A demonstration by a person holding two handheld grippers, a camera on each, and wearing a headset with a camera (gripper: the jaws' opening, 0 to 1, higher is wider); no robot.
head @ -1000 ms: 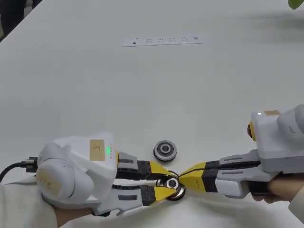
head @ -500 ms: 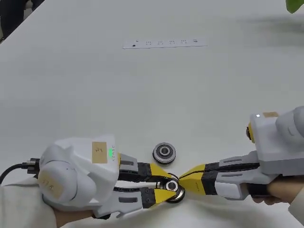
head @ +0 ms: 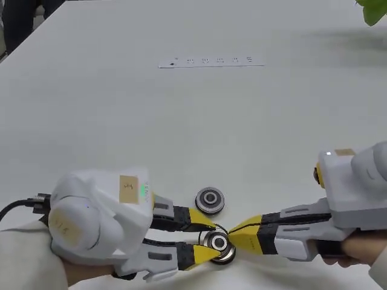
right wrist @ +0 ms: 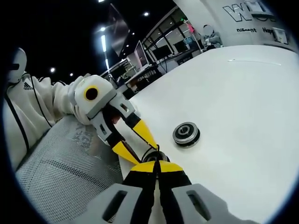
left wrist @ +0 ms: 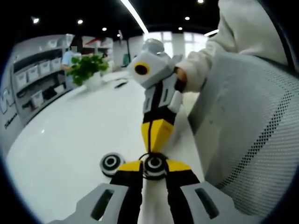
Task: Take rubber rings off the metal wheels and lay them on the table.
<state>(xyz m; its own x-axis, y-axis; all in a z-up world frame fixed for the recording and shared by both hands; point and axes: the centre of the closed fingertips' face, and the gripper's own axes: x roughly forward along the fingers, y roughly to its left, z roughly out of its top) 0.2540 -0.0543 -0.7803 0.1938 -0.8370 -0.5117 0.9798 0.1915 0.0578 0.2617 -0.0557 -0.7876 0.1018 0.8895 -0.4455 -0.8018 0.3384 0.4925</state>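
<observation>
Step in hand: stripping the rubber ring (right wrist: 150,153) off the held wheel (head: 217,243), which sits just beside the loose wheel (head: 210,200), on the person's side of it. The left gripper (head: 211,240) is clamped across the held wheel. The right gripper (head: 234,232) has its jaws together, apparently pinching the ring's edge. Next move calls for the right to pull outward while the left holds firm. Versus one second ago: same grips, same spacing from the loose wheel; only the camera has shifted.

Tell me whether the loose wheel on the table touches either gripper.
No: in the right gripper view the loose wheel lies flat on the table, with bare surface between it and the left gripper and right gripper.
</observation>
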